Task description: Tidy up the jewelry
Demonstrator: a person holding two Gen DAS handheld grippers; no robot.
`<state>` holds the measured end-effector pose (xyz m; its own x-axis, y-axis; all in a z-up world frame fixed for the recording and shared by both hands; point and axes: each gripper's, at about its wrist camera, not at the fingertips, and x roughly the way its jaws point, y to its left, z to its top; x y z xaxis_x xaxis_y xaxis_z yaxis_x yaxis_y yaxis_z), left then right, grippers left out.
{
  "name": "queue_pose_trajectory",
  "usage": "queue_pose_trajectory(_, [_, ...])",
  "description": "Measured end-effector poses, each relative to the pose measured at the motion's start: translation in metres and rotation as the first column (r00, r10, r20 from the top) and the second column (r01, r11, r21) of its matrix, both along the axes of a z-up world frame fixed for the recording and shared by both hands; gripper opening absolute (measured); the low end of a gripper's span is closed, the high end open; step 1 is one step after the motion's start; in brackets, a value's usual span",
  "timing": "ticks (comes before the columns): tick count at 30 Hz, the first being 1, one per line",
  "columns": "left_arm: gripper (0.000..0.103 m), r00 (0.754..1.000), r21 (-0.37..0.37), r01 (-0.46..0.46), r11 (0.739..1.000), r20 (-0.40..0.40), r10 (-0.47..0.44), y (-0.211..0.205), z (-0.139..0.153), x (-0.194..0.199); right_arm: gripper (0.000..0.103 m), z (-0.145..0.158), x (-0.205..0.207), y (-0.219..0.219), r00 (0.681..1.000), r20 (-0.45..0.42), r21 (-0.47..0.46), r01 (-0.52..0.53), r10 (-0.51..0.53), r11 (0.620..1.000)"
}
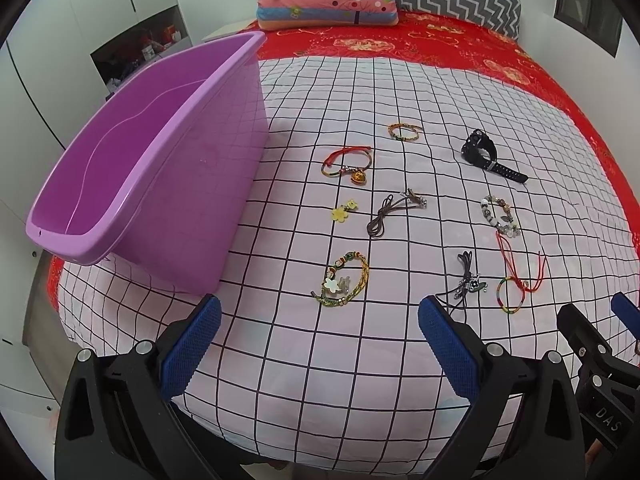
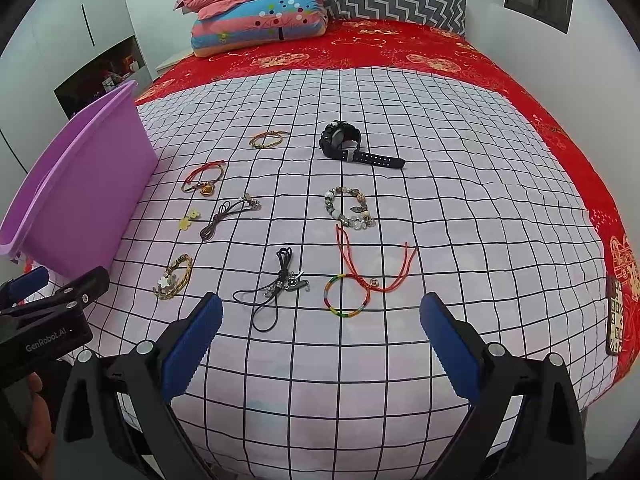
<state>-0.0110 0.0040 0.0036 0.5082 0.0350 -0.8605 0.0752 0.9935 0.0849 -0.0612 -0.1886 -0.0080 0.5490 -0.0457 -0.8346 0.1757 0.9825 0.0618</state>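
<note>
Both your claws are wide open, holding nothing, hovering over the near edge of the bed. Left claw, right claw; blue pads apart, clear of every item.

Jewelry is all loose on the grid-pattern sheet, none touching the next:
- Black watch toward the far side, strap laid out to the right.
- Small braided bracelet left of the watch.
- Red cord bracelet with amber pendant nearer the bed's left edge.
- Yellow flower charm just beside the brown cord.
- Beaded bracelet mid-sheet.
- Red string with rainbow loop just ahead of your right claw.
- Black cord with charms left of that loop.
- Gold-green bracelet with white flower just ahead of your left claw, near the bin.

Purple bin sits at the bed's left edge, tilted, its open top facing left; the inside that shows holds nothing.

Folded bedding is stacked at the far end of the red bedspread. A phone lies at the bed's right edge.
</note>
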Motion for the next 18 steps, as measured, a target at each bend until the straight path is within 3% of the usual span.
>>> queue_pose_trajectory(18, [0.097,1.0,0.002,0.006,1.0,0.013,-0.006,-0.0016,0.0038,-0.003,0.094,0.0054,-0.0024,-0.0017,1.0,0.014,-0.007,0.004,-0.004,1.0])
